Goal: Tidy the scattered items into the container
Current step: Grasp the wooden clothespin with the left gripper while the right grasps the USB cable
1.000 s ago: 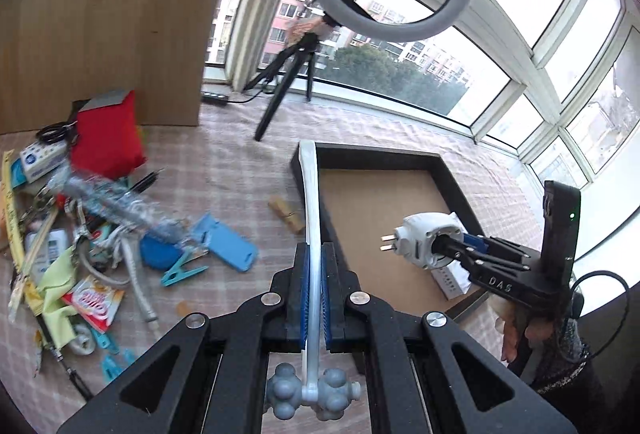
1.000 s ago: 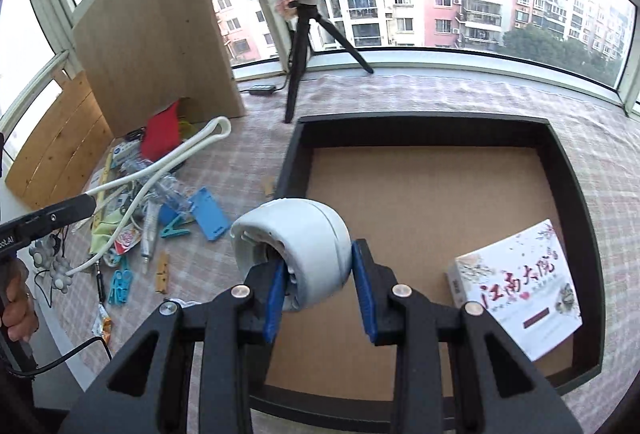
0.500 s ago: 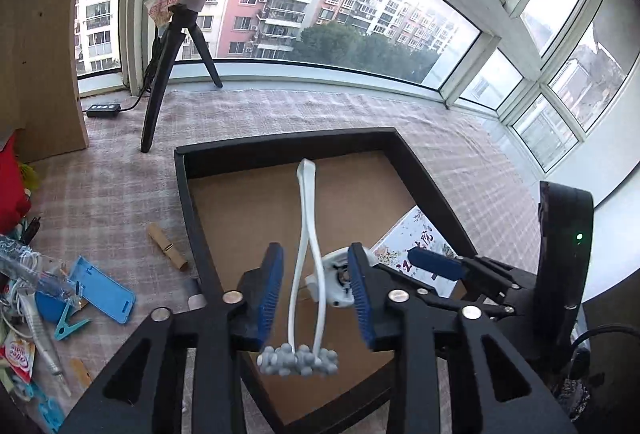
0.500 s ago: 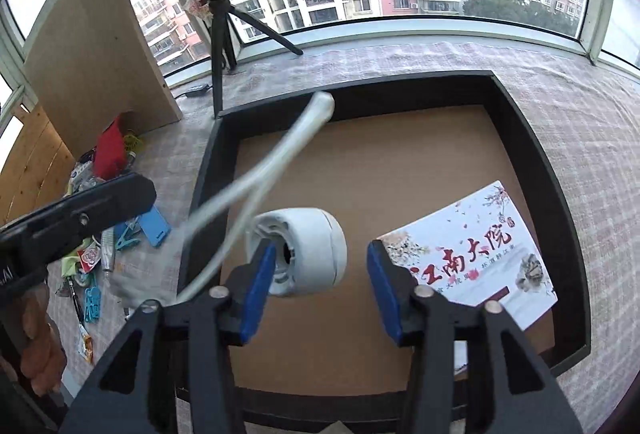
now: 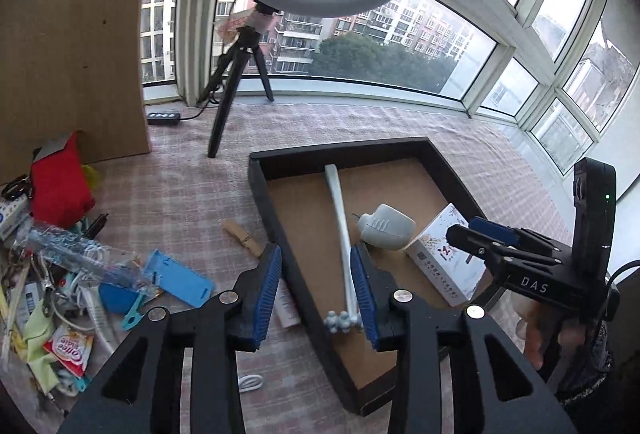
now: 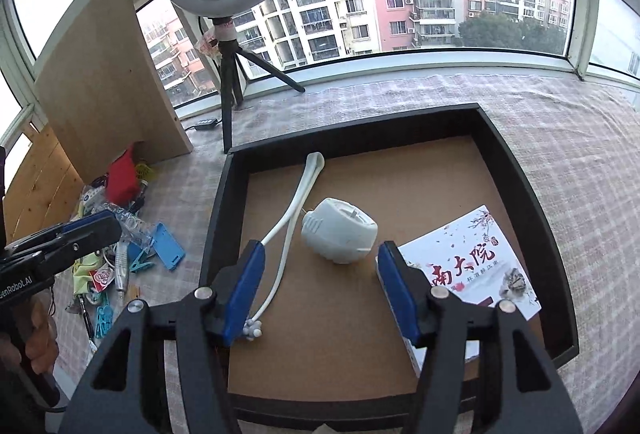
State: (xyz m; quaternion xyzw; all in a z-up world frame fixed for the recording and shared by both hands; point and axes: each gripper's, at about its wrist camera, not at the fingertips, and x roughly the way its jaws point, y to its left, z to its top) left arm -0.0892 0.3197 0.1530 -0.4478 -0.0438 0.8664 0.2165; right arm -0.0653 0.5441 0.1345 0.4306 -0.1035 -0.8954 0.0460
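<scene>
The black tray (image 6: 516, 170) now holds a booklet (image 6: 472, 262), the white plug (image 6: 340, 230) and the white massager (image 6: 288, 218), both just released. Both the left gripper (image 5: 316, 294) and right gripper (image 6: 320, 290) have spread and pinch nothing. Clutter (image 5: 80, 274) remains outside.

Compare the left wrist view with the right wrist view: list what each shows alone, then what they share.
Only the left wrist view: a wooden clothespin on the cloth beside the tray, and a white cable coil near the bottom.

Only the right wrist view: the wooden drawer unit at the far left.

Both: the black tray holding the white massager stick, white plug adapter and printed box.
</scene>
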